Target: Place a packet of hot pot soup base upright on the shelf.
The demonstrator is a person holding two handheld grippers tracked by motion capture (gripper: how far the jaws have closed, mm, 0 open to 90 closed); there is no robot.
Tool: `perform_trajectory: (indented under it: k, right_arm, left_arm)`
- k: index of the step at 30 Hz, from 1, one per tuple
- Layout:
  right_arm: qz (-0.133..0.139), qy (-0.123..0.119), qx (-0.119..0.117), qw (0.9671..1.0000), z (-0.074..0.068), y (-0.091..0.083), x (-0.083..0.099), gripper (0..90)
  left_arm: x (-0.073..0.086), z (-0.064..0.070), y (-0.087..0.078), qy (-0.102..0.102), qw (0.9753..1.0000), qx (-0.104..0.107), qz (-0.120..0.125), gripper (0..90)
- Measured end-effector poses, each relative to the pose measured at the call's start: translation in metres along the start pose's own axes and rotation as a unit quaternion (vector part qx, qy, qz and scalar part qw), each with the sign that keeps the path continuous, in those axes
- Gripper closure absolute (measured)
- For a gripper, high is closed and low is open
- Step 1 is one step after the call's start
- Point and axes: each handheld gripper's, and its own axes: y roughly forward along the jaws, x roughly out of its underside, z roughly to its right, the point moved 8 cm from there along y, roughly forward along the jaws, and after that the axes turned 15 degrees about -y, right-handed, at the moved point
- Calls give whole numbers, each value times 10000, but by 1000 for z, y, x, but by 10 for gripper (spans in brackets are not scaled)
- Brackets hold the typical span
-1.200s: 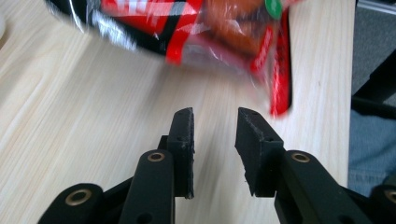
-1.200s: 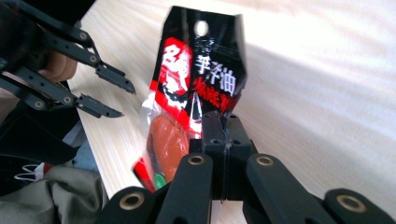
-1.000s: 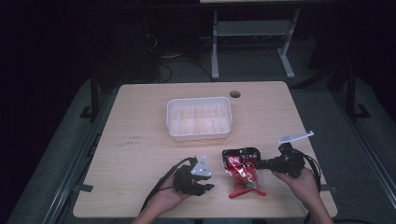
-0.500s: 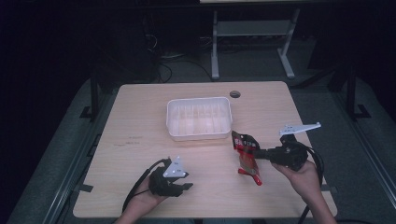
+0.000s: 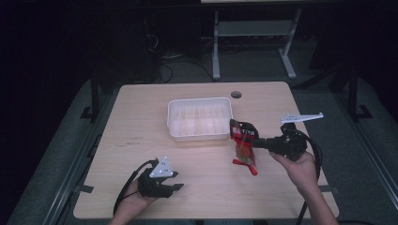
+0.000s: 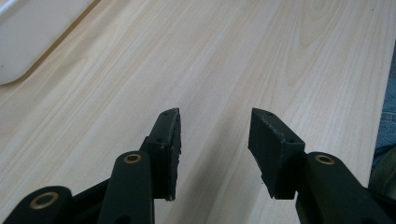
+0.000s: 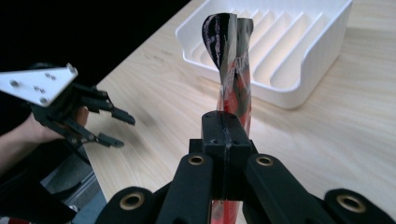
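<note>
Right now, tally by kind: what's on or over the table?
Snack packet, red and black: 1
White ribbed tray: 1
Handheld grippers, left gripper and right gripper: 2
Total: 4

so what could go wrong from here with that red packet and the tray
The right gripper pinches the red packet only along one thin edge, and the packet hangs limp and twisted, so it might slip or swing on the way. The white tray has raised ribs inside, so a floppy packet may catch on the near wall or land half over the rim. The left gripper rests open far from the tray, so it probably cannot steady it.
</note>
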Motion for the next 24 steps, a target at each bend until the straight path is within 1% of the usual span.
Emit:
perform_trajectory:
  k: [2, 3, 4, 6, 9, 10, 11, 14, 15, 17, 18, 20, 22, 23, 24]
  right_arm:
    - [28, 0, 22, 10000, -1, 0, -6, 900]
    - [28, 0, 22, 10000, -1, 0, -6, 900]
    - [64, 6, 53, 10000, -1, 1, -11, 900]
    - [81, 7, 57, 10000, 0, 2, -13, 900]
    - [164, 21, 80, 9998, 1, 5, -21, 900]
    - [220, 17, 92, 9997, 2, 7, -27, 900]
    - [220, 17, 92, 9997, 2, 7, -27, 900]
    - [291, 8, 157, 9995, 4, 11, -38, 900]
    - [291, 8, 157, 9995, 4, 11, -38, 900]
    - [304, -23, 200, 9993, 6, 13, -44, 900]
    - [324, -43, 273, 9991, 8, 14, -51, 900]
    - [340, -40, 283, 9990, 9, 15, -53, 900]
    - [358, -59, 333, 9988, 10, 17, -60, 900]
    - [341, -81, 393, 9986, 11, 20, -66, 900]
    - [341, -81, 393, 9986, 11, 20, -66, 900]
  left_arm:
    - [0, 0, 0, -16, 10000, 3, 13, 528]
    - [0, -1, 0, -31, 10000, 4, 33, 528]
    - [0, -2, -3, -61, 9999, 0, 86, 517]
    - [-1, -2, -5, -88, 9999, 5, 114, 516]
    - [0, -6, -9, -150, 9997, -30, 184, 509]
    - [0, -7, -10, -171, 9996, -43, 198, 505]
    - [0, -8, -10, -188, 9996, -57, 198, 505]
    - [2, -11, -11, -259, 9994, -75, 205, 498]
    - [2, -11, -11, -259, 9994, -75, 205, 497]
    - [2, -12, -12, -260, 9994, -88, 208, 496]
    - [2, -13, -13, -271, 9993, -94, 225, 490]
    - [2, -14, -13, -290, 9992, -112, 233, 486]
    - [2, -15, -13, -313, 9991, -133, 237, 469]
    - [2, -15, -13, -312, 9991, -133, 236, 464]
    - [2, -16, -13, -314, 9991, -135, 245, 464]
